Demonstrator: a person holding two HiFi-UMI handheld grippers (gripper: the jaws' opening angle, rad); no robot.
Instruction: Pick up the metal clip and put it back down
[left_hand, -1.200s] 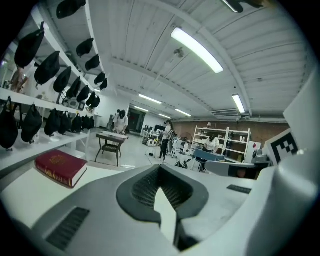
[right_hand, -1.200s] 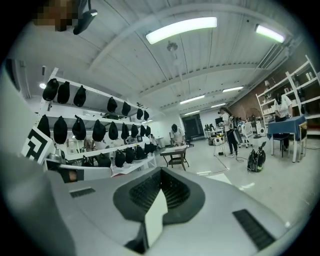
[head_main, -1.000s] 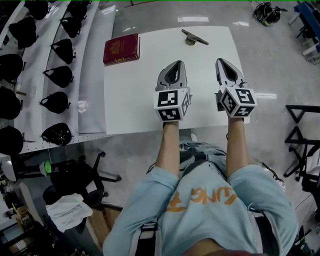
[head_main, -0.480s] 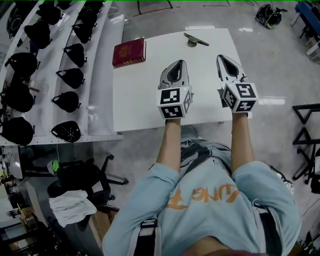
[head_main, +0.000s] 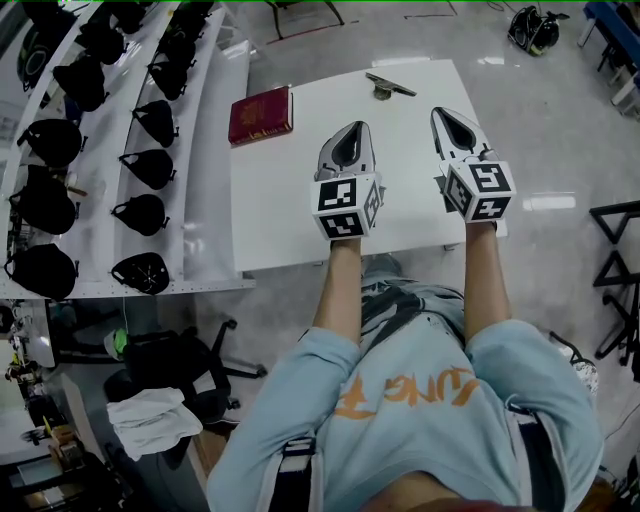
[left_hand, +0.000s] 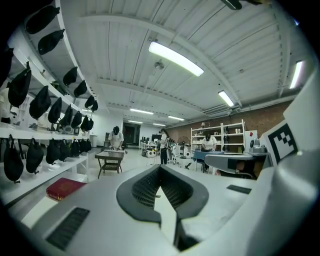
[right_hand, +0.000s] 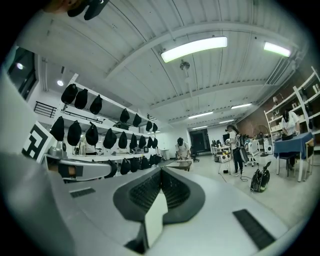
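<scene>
The metal clip (head_main: 390, 84) lies at the far edge of the white table (head_main: 290, 200), dark and slim with a round base. Both grippers hover over the table's near half, well short of the clip. My left gripper (head_main: 352, 134) points toward the far edge, its jaws closed tip to tip with nothing between them. My right gripper (head_main: 447, 116) sits beside it to the right, also shut and empty. In the left gripper view the jaws (left_hand: 160, 168) meet at the tip; in the right gripper view the jaws (right_hand: 161, 170) do the same. Neither gripper view shows the clip.
A red book (head_main: 261, 114) lies at the table's far left corner, also seen in the left gripper view (left_hand: 65, 187). White shelves with several black bags (head_main: 150, 110) run along the left. An office chair (head_main: 170, 350) stands near the table's front left. People work far off in the room.
The head view has drifted a little, so the table sits slightly higher and further right in the picture. Both grippers stay shut and hold about the same place over the table.
</scene>
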